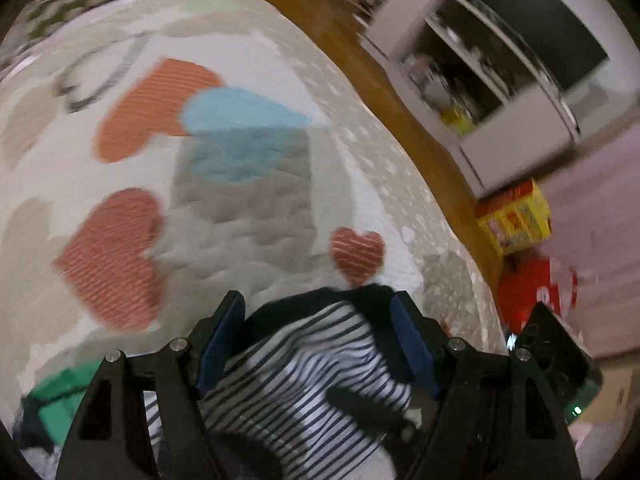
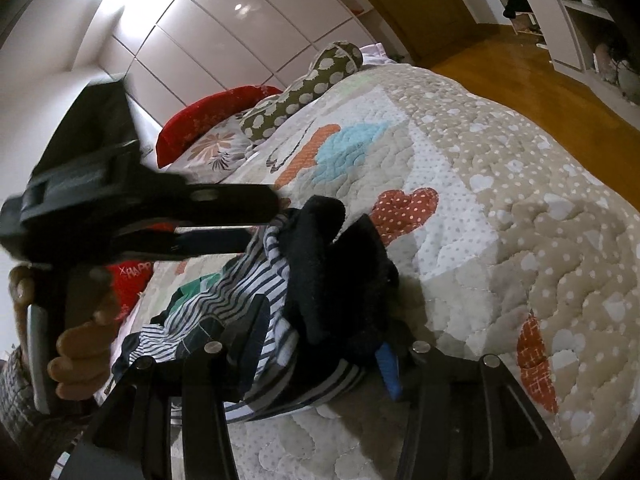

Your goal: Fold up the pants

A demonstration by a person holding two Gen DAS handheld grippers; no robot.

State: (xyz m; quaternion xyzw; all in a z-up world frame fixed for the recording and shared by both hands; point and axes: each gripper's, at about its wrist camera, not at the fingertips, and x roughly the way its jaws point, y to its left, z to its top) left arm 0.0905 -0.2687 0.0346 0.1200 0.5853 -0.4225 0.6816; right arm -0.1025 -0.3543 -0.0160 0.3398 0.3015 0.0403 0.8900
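The pants (image 1: 304, 376) are navy-and-white striped with a dark waistband, bunched up over a quilted bedspread (image 1: 248, 208) with hearts. In the left wrist view my left gripper (image 1: 320, 320) is wide open with the striped cloth lying between its blue-padded fingers (image 1: 222, 340). In the right wrist view my right gripper (image 2: 320, 332) has the dark bunched part of the pants (image 2: 340, 272) between its fingers, which stand apart; its grip is hidden by cloth. The left gripper (image 2: 256, 216) reaches in from the left, held by a hand, touching the striped cloth.
Red and dotted pillows (image 2: 304, 88) lie at the head of the bed. A green cloth (image 1: 60, 396) lies beside the pants. A wooden floor (image 1: 400, 92), white shelves (image 1: 500, 80) and a yellow box (image 1: 516, 220) are to the right.
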